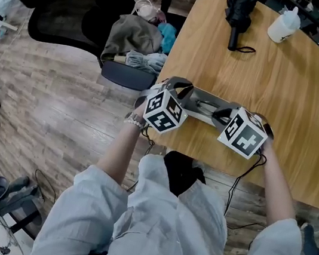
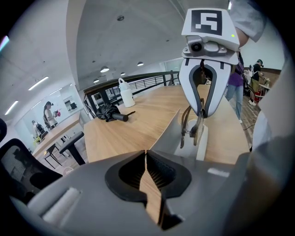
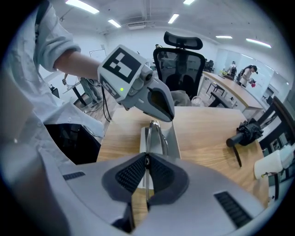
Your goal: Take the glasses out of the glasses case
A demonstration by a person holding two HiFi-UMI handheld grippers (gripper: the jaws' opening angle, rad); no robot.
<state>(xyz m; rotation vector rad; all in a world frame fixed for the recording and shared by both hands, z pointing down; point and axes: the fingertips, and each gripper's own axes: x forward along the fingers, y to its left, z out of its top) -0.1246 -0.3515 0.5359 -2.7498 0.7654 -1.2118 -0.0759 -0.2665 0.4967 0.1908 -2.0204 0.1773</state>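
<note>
Two grippers: both meet over the near edge of the wooden table (image 1: 296,104), one at each end of the glasses case (image 2: 167,133), each held in one of the person's hands.
Left gripper (image 2: 146,156): clenched, its dark pads pressed together on the near corner of the case's raised lid; it points down at a slant along the case.
Right gripper (image 3: 146,159): clenched on the glasses (image 2: 192,126), with a thin metal part of the frame pinched between its ribbed pads; it points steeply down.
Glasses: hanging tilted from the right jaws over the open case. Their lower ends are down by the pale lining, and I cannot tell whether they touch it.
Glasses case: grey and open, lying on the table between the two grippers, with its lid standing up along one side.
Umbrella (image 1: 238,13): black and folded, lying at the far side of the table, well apart from the case.
Bottle (image 1: 284,25): white and upright, just beside the umbrella.
Chair (image 1: 64,11): a black office chair on the wooden floor beside the table, with a bundle of clothes (image 1: 135,38) on its seat.
</note>
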